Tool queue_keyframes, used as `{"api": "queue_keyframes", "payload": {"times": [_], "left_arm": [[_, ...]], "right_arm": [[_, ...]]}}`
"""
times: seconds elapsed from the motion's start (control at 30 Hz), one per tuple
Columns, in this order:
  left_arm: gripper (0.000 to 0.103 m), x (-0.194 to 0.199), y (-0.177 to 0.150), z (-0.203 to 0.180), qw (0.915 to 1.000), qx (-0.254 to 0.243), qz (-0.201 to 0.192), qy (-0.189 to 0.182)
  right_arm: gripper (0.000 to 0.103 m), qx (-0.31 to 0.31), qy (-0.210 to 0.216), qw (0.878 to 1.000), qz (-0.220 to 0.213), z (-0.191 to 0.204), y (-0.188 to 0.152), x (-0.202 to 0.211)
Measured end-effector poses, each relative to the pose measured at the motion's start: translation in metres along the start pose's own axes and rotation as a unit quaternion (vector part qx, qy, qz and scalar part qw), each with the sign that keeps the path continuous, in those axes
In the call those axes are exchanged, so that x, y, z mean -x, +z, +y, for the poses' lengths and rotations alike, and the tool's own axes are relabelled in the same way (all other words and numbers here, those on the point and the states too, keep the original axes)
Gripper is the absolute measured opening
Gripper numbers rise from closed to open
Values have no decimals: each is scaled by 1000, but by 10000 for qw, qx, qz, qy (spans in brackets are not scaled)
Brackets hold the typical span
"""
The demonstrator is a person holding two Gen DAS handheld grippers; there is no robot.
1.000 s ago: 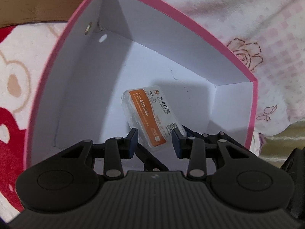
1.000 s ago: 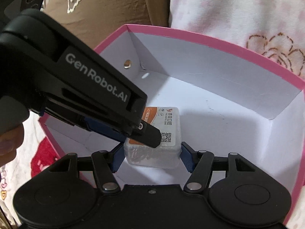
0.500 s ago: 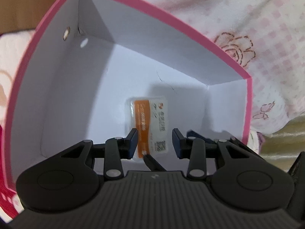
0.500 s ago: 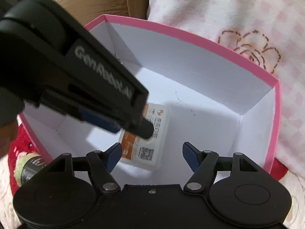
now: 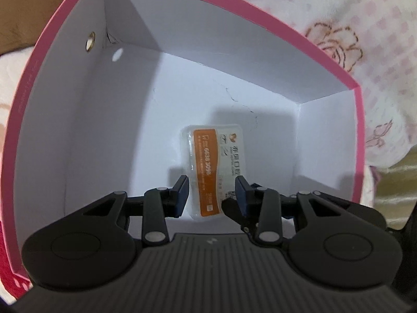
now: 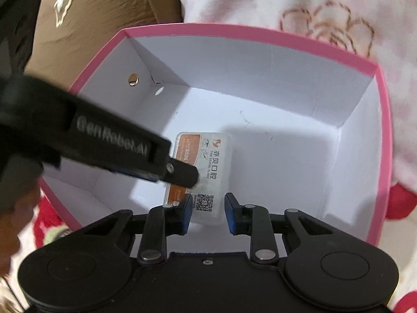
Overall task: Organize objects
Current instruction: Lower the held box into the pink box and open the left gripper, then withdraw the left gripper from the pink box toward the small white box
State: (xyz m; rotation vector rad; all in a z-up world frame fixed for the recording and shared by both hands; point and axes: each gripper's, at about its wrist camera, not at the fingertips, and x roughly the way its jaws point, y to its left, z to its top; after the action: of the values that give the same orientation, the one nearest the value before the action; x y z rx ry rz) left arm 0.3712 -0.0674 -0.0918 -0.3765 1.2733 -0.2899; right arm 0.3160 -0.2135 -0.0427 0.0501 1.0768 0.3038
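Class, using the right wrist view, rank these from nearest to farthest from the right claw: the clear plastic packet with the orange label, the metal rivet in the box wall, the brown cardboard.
1. Clear plastic packet with the orange label, just ahead on the box floor.
2. Metal rivet, on the left wall.
3. Brown cardboard, outside, upper left.

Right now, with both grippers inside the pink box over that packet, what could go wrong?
The left gripper hangs over the packet; lifting out could drag it. The right gripper sits close beside it, so they may collide. The pink box rests on soft bedding and could tip if its rim is caught.
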Motion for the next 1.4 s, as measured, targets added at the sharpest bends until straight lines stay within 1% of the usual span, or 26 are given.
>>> {"api": "queue_keyframes", "payload": {"times": [0.07, 0.1, 0.13, 0.17, 0.2, 0.23, 0.27, 0.33, 0.37, 0.47, 0.53, 0.6, 0.7, 0.77, 0.83, 0.87, 0.97, 1.0, 1.1, 1.2, 1.27, 1.3, 1.4], "left_arm": [[36, 0, -1, -3, 9999, -122, -52, 60], [36, 1, 0, -4, 9998, -161, -83, 55], [36, 1, 1, -4, 9997, -224, -108, 43], [36, 1, 2, -5, 9995, -296, -103, 53], [36, 0, 4, -5, 9992, -393, -42, 40], [36, -1, 6, -4, 9991, -434, -5, 15], [36, -1, 7, -2, 9992, -406, -4, 34], [36, 5, 6, 2, 9993, -355, -65, 70], [36, 9, 5, 3, 9992, -368, -123, 26], [36, 28, -2, 1, 9981, -528, -318, 58], [36, 44, -10, -2, 9964, -729, -407, 118], [36, 62, -20, -8, 9944, -955, -436, 152], [36, 94, -33, -10, 9925, -1067, -583, 93], [36, 114, -44, -14, 9909, -1149, -698, 71], [36, 132, -54, -22, 9885, -1263, -817, 136], [36, 142, -58, -26, 9872, -1335, -858, 168], [37, 165, -72, -34, 9841, -1519, -892, 220], [38, 170, -76, -37, 9829, -1581, -905, 258], [39, 192, -92, -41, 9796, -1759, -907, 342], [40, 206, -107, -45, 9768, -1979, -753, 316], [42, 216, -115, -43, 9787, -1936, -678, 97], [43, 222, -120, -43, 9789, -1925, -685, 54], [46, 234, -138, -46, 9751, -2040, -847, 201]], "right_arm": [[31, -132, 18, 9999, -28, -16, -1, 2], [31, -165, 16, 9999, -40, -18, 7, 1], [32, -265, 45, 9996, -37, -19, 7, 2], [32, -389, 103, 9992, -6, -19, 5, 2], [32, -514, 189, 9985, 43, -24, 12, 0], [34, -602, 236, 9979, 67, -24, 12, 0], [34, -631, 221, 9977, 54, -22, 0, 4], [34, -521, -30, 9986, -33, -17, -4, 6], [34, -440, -118, 9989, -148, -21, -26, 20], [36, -212, -205, 9985, -461, -16, -40, 44], [41, -56, -275, 9970, -727, -7, -43, 63], [41, -19, -294, 9958, -864, -2, -48, 83], [41, 18, -251, 9947, -994, 4, -59, 115], [43, 63, -315, 9938, -1068, 8, -68, 136], [44, 63, -403, 9933, -1083, 12, -74, 151], [44, 41, -431, 9931, -1090, 16, -72, 149], [47, 21, -441, 9931, -1083, 24, -78, 164], [49, 64, -451, 9930, -1092, 28, -76, 162], [54, 206, -511, 9921, -1131, 37, -84, 175], [59, 312, -504, 9915, -1158, 45, -91, 183], [60, 467, -460, 9920, -1075, 51, -98, 192], [60, 488, -479, 9918, -1083, 53, -101, 196], [63, 479, -451, 9919, -1087, 58, -110, 206]]}}
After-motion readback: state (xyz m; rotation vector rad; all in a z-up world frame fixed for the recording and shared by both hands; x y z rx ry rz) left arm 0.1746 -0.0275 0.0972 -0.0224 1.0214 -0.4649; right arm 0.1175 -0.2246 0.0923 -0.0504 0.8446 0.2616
